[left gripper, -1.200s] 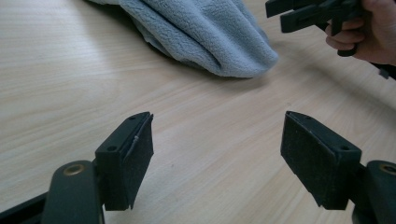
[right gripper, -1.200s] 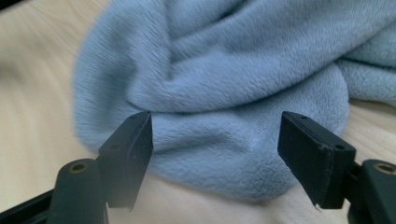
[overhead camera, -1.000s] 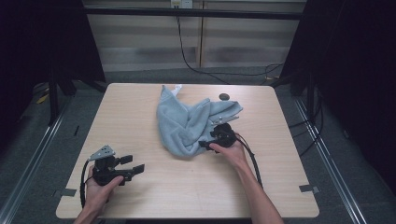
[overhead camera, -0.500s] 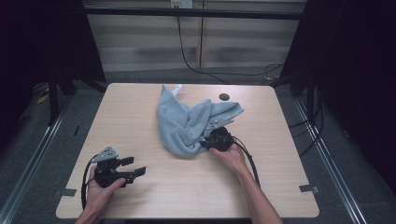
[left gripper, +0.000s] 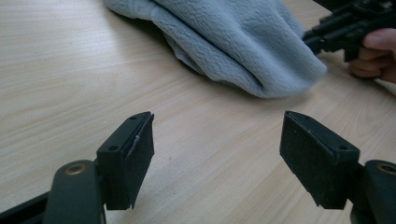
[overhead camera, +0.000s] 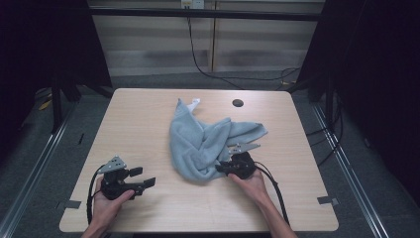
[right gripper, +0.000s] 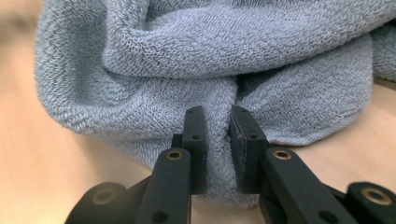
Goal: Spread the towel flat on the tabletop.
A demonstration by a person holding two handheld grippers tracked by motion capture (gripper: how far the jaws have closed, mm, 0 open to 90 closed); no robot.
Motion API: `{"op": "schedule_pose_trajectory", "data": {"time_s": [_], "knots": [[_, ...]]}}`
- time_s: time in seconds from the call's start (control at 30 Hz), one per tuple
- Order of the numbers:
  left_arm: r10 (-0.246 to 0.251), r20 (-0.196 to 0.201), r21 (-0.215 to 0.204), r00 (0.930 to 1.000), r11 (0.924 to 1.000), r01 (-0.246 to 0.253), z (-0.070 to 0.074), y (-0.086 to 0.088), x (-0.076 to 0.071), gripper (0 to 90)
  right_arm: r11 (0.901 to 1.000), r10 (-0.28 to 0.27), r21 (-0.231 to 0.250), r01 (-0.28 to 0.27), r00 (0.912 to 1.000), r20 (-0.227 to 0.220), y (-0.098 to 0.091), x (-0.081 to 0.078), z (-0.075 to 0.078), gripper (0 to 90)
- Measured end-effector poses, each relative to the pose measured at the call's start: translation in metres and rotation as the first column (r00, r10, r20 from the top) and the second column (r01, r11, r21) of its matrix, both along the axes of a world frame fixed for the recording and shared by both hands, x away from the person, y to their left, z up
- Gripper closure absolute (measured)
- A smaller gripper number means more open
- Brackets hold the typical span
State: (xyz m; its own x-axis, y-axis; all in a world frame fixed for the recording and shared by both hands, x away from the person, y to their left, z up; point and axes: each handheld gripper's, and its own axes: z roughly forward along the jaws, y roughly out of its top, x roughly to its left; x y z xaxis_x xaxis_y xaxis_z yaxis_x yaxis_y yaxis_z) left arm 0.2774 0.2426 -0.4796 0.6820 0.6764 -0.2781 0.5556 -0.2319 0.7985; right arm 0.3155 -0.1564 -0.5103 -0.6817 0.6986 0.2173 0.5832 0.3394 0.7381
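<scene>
At the middle of the counter (overhead camera: 148, 119) lies the crumpled towel (overhead camera: 198, 144), its near fold pinched between the right gripper (right gripper: 217, 140) jaws, probably to lift or spread it, while the left gripper (left gripper: 217, 158) waits near the front-left edge, jaws apart and empty.

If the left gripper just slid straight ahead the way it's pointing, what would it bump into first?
Probably the grey towel. The left gripper is open over bare table, and the towel's near fold lies ahead of its jaws, a little to the right. The gap before it looks free, though depth is hard to judge.
</scene>
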Motion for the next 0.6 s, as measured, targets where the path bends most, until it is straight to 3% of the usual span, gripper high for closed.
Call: {"op": "schedule_pose_trajectory", "data": {"time_s": [0.17,0.3,0.33,0.37,0.43,0.53,0.57,0.6], "knots": [[-0.027,0.006,0.005,0.9996,0.9996,0.027,0.002,-0.008,-0.004,26.4,0.9998,0.014,0.014,-0.014,0.9999,0.007,-0.001,-0.030,0.000,78.3],[-0.050,-0.007,-0.019,0.9987,0.9986,0.050,0.003,-0.012,-0.005,26.9,0.9991,0.043,0.001,-0.043,0.9991,-0.004,-0.001,-0.056,0.002,78.4],[-0.050,-0.007,-0.019,0.9987,0.9986,0.050,0.003,-0.012,-0.005,27.3,0.9991,0.043,0.001,-0.043,0.9991,-0.004,-0.001,-0.056,0.002,78.4],[-0.051,0.000,-0.017,0.9987,0.9986,0.050,0.004,-0.013,-0.007,27.3,0.9983,0.057,-0.001,-0.057,0.9983,-0.009,-0.002,-0.069,0.003,78.3],[-0.048,-0.003,-0.024,0.9988,0.9986,0.048,0.004,-0.012,-0.007,27.7,0.9976,0.069,0.003,-0.069,0.9975,-0.016,-0.006,-0.082,0.004,78.2],[-0.064,-0.004,-0.034,0.9979,0.9973,0.064,0.006,-0.016,-0.005,35.4,0.9966,0.081,0.016,-0.080,0.9960,-0.038,-0.012,-0.097,0.005,77.0],[-0.064,-0.004,-0.034,0.9979,0.9973,0.064,0.006,-0.016,-0.005,43.0,0.9962,0.084,0.028,-0.083,0.9948,-0.057,-0.013,-0.098,0.005,75.4],[-0.093,0.017,0.004,0.9955,0.9957,0.093,0.011,-0.025,-0.005,45.3,0.9952,0.098,0.011,-0.097,0.9932,-0.063,-0.014,-0.098,0.007,71.8]]}}
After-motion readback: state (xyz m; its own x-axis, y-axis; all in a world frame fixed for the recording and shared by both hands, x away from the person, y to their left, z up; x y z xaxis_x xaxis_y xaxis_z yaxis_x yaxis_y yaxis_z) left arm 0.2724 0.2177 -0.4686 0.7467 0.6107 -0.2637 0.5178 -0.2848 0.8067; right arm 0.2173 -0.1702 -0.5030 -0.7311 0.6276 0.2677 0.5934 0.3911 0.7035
